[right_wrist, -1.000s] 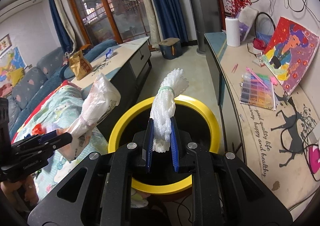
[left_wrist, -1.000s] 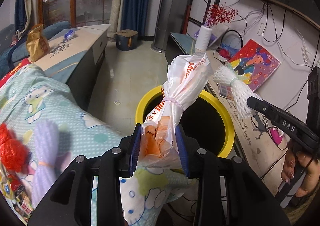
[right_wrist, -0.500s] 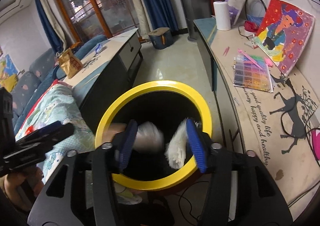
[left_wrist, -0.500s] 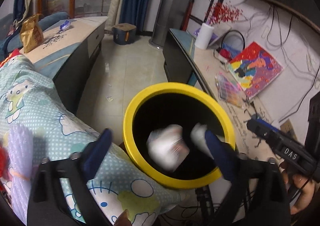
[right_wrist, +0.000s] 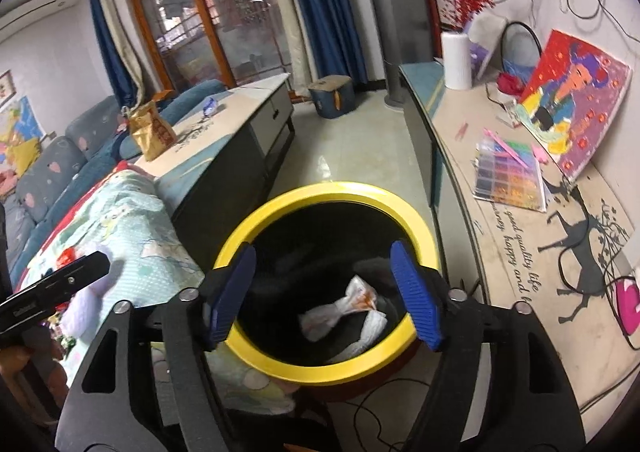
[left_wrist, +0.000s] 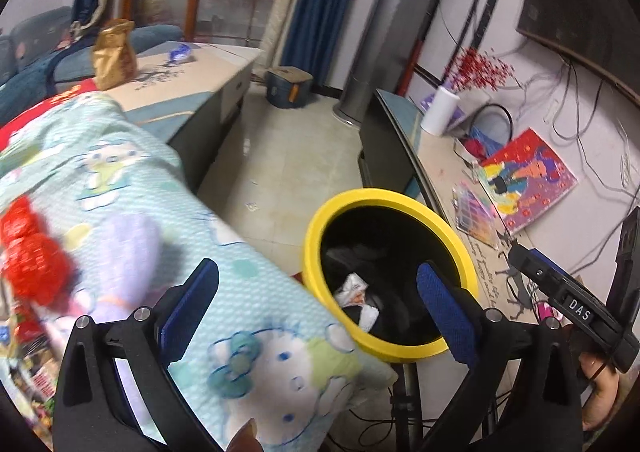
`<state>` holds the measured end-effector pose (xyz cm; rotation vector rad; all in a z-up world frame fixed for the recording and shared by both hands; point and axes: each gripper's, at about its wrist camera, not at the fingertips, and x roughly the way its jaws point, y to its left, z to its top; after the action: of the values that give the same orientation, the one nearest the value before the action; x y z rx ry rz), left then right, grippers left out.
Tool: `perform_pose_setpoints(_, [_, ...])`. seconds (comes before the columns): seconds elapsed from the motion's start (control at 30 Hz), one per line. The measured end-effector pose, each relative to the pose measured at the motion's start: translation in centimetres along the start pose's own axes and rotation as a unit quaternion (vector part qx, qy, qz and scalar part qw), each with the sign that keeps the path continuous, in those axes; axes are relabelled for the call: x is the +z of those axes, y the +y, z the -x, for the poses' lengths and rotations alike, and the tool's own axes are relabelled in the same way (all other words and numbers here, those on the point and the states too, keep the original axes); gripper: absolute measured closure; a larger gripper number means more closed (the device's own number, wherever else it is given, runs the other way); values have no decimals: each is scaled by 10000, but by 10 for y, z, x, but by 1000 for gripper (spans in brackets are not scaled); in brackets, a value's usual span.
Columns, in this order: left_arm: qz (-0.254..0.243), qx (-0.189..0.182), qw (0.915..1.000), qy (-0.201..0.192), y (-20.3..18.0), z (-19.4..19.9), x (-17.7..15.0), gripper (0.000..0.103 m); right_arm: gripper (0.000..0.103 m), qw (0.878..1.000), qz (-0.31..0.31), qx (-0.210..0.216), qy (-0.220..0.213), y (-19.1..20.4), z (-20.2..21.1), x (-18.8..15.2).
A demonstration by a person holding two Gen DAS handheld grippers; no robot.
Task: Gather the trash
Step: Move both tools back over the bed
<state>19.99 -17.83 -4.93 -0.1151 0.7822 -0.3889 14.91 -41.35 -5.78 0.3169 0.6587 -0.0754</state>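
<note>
- Living-room floor holds the yellow-rimmed bin (right_wrist: 320,368) between the cartoon blanket (left_wrist: 132,192) on the left and the long side counter (right_wrist: 516,252) on the right.
- Red and purple mesh trash (left_wrist: 36,264) waits on the blanket: swing the emptied claws there next.
- Left gripper (left_wrist: 318,298) gapes wide, right gripper (right_wrist: 324,298) moderately, both empty.
- A second ago each clamped a bundle above the bin; the plastic bag bundle (right_wrist: 340,312) and white foam net (right_wrist: 370,326) now lie inside, the jaws having just opened.

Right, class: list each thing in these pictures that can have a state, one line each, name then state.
left gripper: open, nothing between its pads, jaws just been opening
right gripper: open, empty, jaws just been opening
bin: uncovered, rubbish inside
plastic bag: tied, lying in the bin
foam net: lying in the bin beside the bag
snack bag: upright on the low cabinet
</note>
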Motion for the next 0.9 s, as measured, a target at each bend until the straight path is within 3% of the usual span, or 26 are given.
perform_pose_setpoints(0.4, [266, 496, 9963, -647, 33, 66, -9, 6, 37, 9980, 402, 493, -36, 53, 14, -4])
perform_pose_setpoints(0.9, [439, 1003, 9877, -1116, 71, 118, -20, 6, 35, 9900, 881, 1098, -6, 118, 30, -19])
